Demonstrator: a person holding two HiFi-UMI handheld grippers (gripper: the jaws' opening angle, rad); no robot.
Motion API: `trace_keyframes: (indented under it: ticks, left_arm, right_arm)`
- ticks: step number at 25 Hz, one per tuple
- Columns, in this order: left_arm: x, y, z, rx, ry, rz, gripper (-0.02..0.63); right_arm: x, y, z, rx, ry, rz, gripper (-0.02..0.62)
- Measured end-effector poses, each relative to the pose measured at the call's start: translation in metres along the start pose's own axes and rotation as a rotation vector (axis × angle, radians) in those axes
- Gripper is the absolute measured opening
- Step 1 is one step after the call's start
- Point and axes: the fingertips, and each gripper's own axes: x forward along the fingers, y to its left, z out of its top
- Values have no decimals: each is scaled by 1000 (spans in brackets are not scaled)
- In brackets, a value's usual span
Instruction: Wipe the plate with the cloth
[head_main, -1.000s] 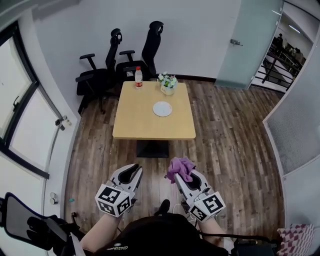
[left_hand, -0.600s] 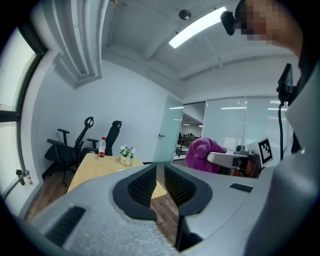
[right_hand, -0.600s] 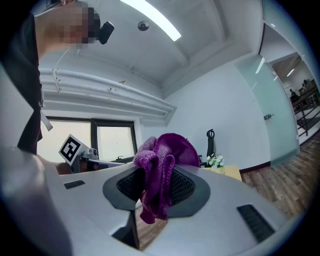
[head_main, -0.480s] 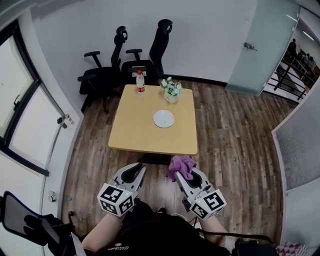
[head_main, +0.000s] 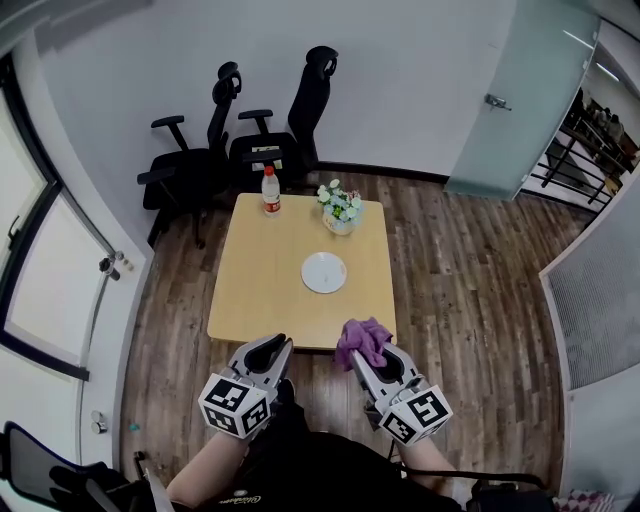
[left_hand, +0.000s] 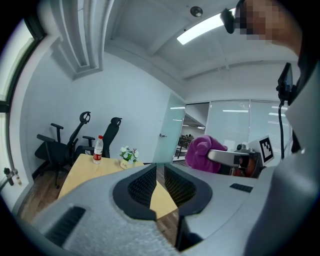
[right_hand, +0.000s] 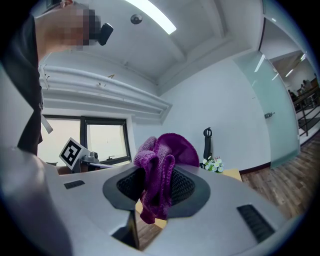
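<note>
Nearest the viewer, a person holds two grey tools at waist height, both pointing level toward a table ahead. The left hand-held gripper (head_main: 278, 346) has just been closing a little; its jaws now stand at a narrow gap with nothing between them. The right hand-held gripper (head_main: 369, 357) is clamped on a bunched purple terry cloth (head_main: 362, 335), which bulges above the jaws and hangs slightly below them. The cloth looks soft, light and floppy, so a pinch through its gathered middle should keep it from slipping. Just beyond the grippers, on a dark wood-plank floor (head_main: 450, 290), stands a light wooden square surface (head_main: 255, 290). A small round white plate (head_main: 324, 272) lies flat near its centre, well apart from both grippers. It is probably rigid, smooth, breakable and free to slide, so its rim likely needs steadying while the cloth rubs it. Farther back stand a clear plastic bottle with a red cap (head_main: 270, 190) and a small pot of white flowers (head_main: 339, 208), then two black office chairs (head_main: 215, 150) by the wall.
</note>
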Motion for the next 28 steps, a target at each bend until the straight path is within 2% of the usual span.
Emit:
trace_keyframes:
  ticks: [7,14,21,28]
  left_arm:
    - [55,69,40,19,6,-43,52]
    - [97,132,77,47,7,-96,50]
    - [122,151,85,15,5,-107,44]
    - [137,144,82,-8,21,-84,38]
  right_arm:
    - [84,-46,27,2,-32,-55,107]
    - [155,-68,41,-11,-39,-98,107]
    - [172,-94,37,19,-26,-121,109]
    - [183,-112,54,-19,-39,-104,109]
